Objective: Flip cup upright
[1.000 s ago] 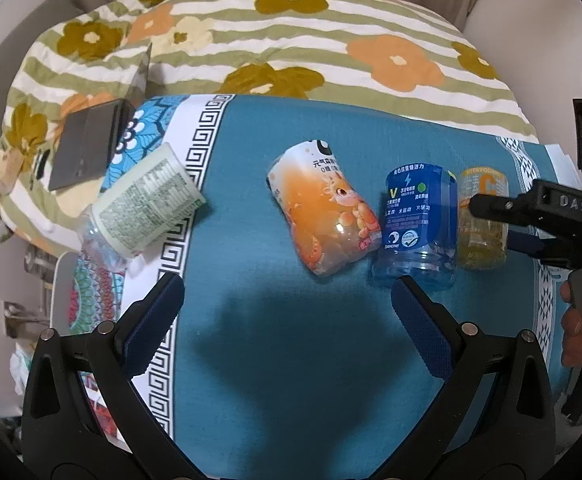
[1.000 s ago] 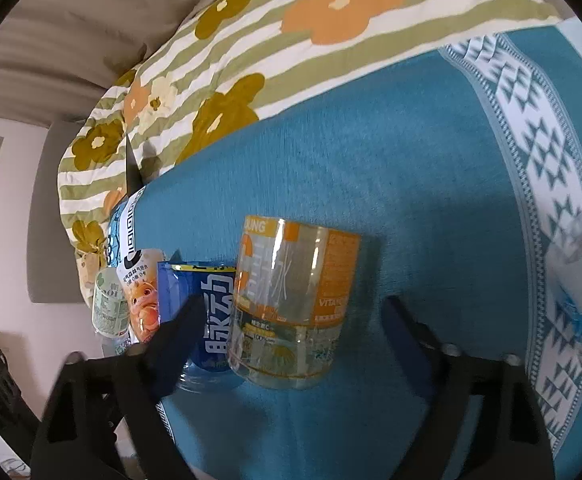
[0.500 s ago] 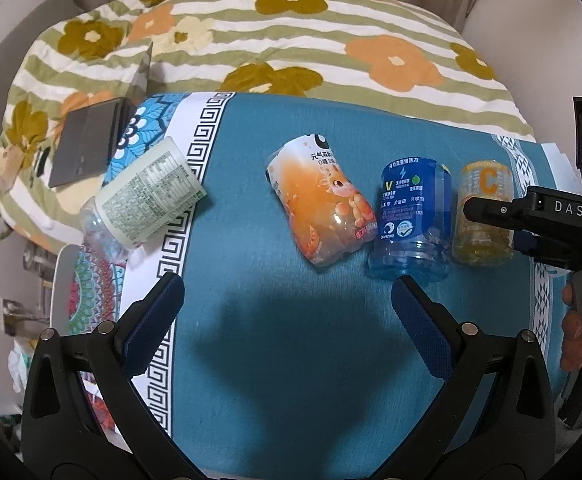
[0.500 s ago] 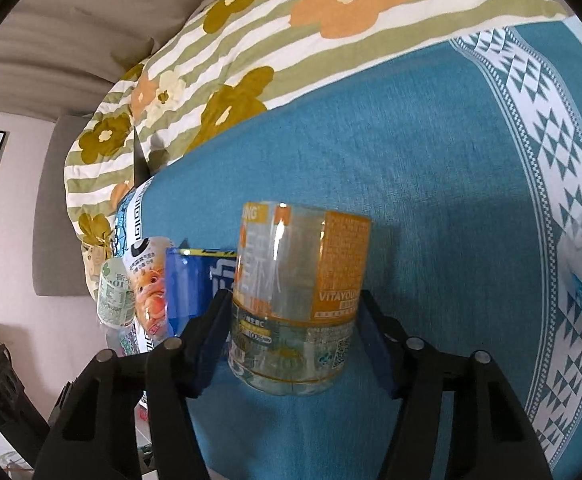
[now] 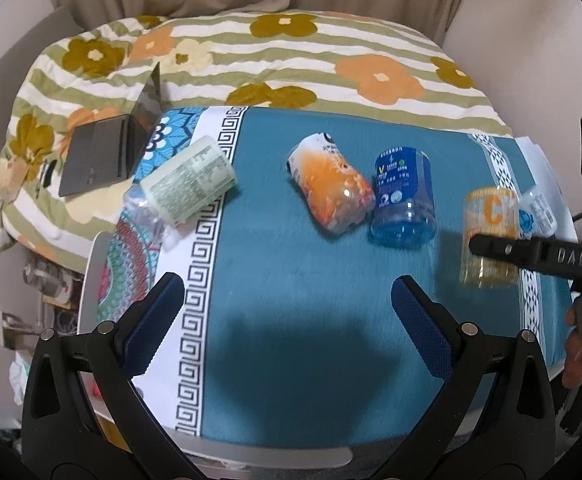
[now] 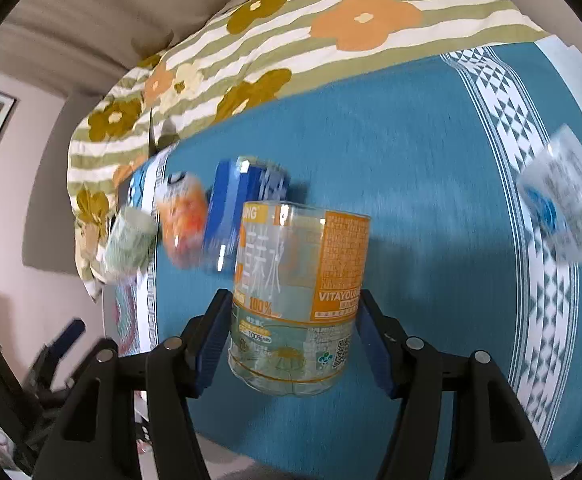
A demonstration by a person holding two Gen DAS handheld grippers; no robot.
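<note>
Orange cup (image 6: 297, 304), clear w/ orange label, clamped between right gripper (image 6: 291, 338) pads, both pads flat against sidewalls low on body, near closed end. Grip placed low prob. so a wrist roll can swing the mouth up. Cup's mouth facing away from cam, base toward it; looks clear of blue cloth (image 6: 431, 160), tho contact underneath can't be confirmed. From left view, same cup (image 5: 489, 238) seen right of blue cup (image 5: 405, 196), well apart now, w/ gripper finger crossing its lower half.

Left gripper (image 5: 287, 320) spread wide, holding nothing, hovering over cloth near front edge; prob. parked out of the way.

Others on their sides: orange-print cup (image 5: 331, 188) touching blue cup on its left, green cup (image 5: 187, 182) far left at cloth border, white cup (image 5: 537, 210) just right of orange cup. Laptop (image 5: 103, 156) on floral quilt (image 5: 291, 60) left of green cup.

Vs 0.5 s ago: orange cup was just beside blue cup, jaws already closed on it; now pulled away rightward and toward front, apparently raised. Motion blur in right view across background, so move underway. Vs 1 s ago: jaws were open, either side of cup. Left gripper unchanged.
</note>
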